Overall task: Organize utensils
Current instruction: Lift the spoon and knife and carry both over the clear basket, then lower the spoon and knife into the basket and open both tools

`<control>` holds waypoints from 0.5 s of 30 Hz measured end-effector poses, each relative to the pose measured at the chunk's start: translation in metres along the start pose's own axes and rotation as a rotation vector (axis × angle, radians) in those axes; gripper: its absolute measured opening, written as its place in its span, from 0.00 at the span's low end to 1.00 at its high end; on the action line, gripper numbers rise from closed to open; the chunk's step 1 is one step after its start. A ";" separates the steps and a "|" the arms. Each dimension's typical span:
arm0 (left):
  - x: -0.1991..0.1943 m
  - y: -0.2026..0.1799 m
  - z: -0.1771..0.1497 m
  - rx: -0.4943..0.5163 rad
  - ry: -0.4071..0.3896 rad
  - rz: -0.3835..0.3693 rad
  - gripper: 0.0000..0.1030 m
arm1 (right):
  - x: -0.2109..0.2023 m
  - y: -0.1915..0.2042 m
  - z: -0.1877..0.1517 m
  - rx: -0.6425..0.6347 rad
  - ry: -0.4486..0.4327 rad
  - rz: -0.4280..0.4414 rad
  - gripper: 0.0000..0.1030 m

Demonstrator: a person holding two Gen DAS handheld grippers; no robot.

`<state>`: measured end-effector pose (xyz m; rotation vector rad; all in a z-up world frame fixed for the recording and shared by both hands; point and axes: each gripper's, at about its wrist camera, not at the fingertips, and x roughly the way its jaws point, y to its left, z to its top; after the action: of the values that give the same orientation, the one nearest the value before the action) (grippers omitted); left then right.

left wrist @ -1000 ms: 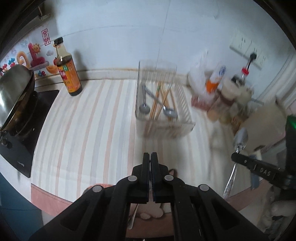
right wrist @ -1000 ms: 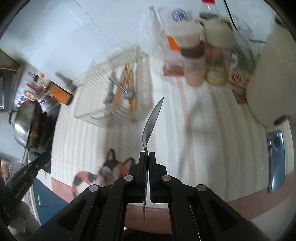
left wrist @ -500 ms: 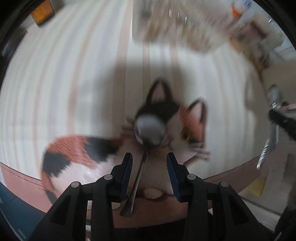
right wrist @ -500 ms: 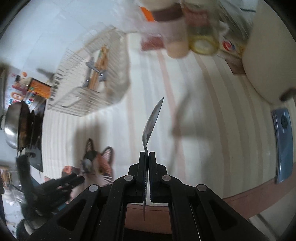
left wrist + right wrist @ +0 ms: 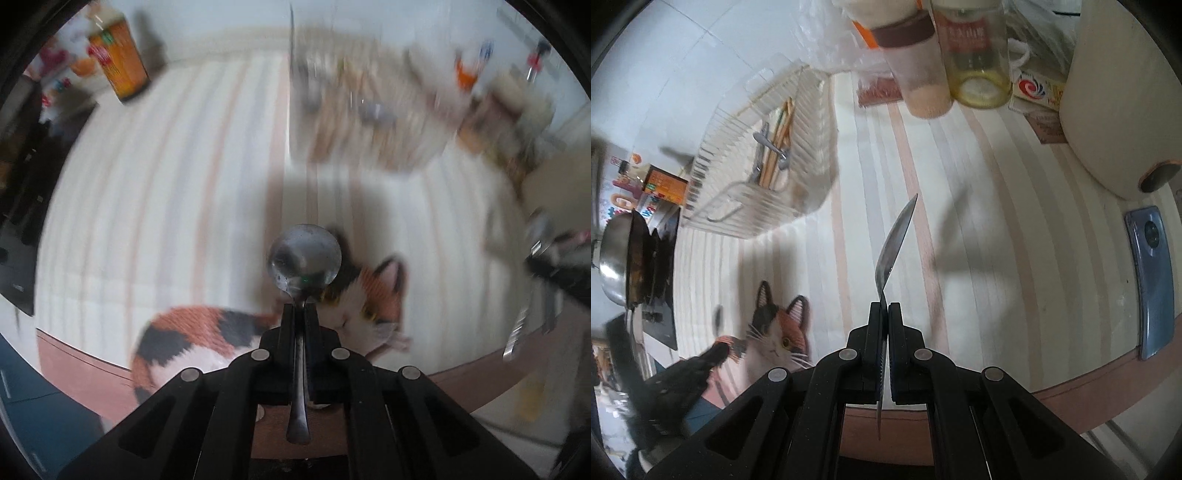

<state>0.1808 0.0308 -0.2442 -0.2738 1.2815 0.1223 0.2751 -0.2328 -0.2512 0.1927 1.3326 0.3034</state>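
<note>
Clamping a round-bowled spoon (image 5: 303,265) by its handle, the left gripper (image 5: 300,314) has just closed its jaws on it above a cat-print mat (image 5: 376,306). The right gripper (image 5: 884,314) pinches a second spoon (image 5: 895,240) edge-on over the striped cloth (image 5: 997,221). Beyond sits a wire rack (image 5: 757,177) holding chopsticks (image 5: 781,136) and more spoons.

You had two black two-finger grippers (image 5: 300,314) (image 5: 885,314), each with one metal spoon (image 5: 304,258) (image 5: 894,240). One white wire rack (image 5: 746,218) at upper left held two more spoons and some wooden chopsticks, too blurred to count. One blue phone (image 5: 1154,273) lay at right.
</note>
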 end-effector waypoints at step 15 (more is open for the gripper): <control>-0.092 -0.017 0.141 -0.020 -0.243 -0.108 0.02 | -0.040 0.107 0.124 -0.162 -0.133 0.142 0.02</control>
<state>0.2897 0.0578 -0.1172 -0.3341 1.0232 0.0738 0.3765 -0.1400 -0.1530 0.1692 1.1587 0.5082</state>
